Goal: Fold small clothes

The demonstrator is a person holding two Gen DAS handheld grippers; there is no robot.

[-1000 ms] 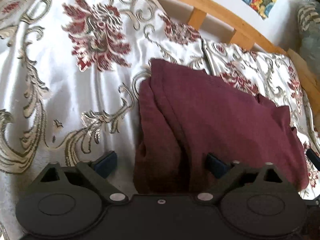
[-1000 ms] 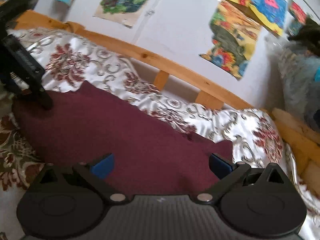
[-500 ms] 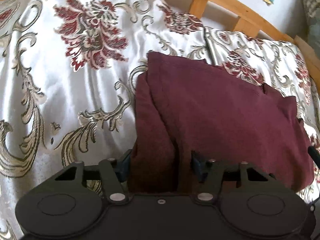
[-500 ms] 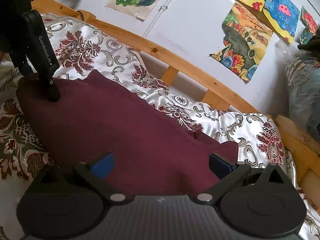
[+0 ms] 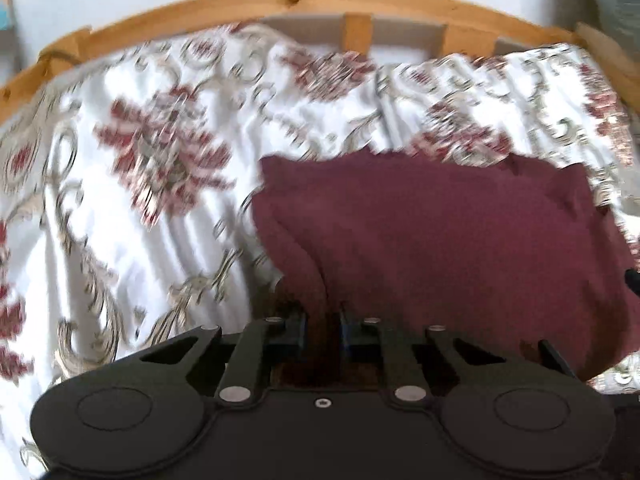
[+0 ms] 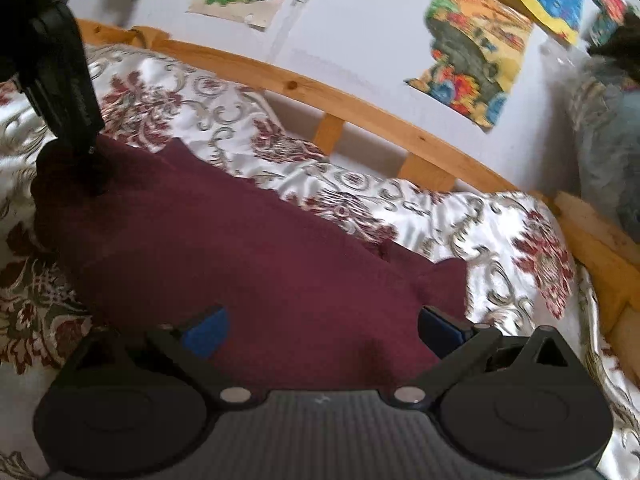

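A dark maroon garment (image 5: 460, 232) lies partly folded on the floral bedspread (image 5: 132, 168). My left gripper (image 5: 323, 330) is shut on a bunched fold at the garment's near left edge. In the right wrist view the same garment (image 6: 248, 248) stretches across the bed, and the left gripper (image 6: 90, 168) stands on its far left end. My right gripper (image 6: 320, 330) is open, its blue-padded fingers (image 6: 205, 332) spread over the garment's near edge, holding nothing.
A wooden bed rail (image 6: 360, 108) runs behind the bedspread, with paper drawings (image 6: 472, 64) on the white wall above. A grey-blue bundle (image 6: 604, 152) sits at the right beyond the bed's corner.
My left gripper has closed from wide open onto the garment's left fold and the view has tilted up toward the rail. My right gripper has stayed open over the near edge.
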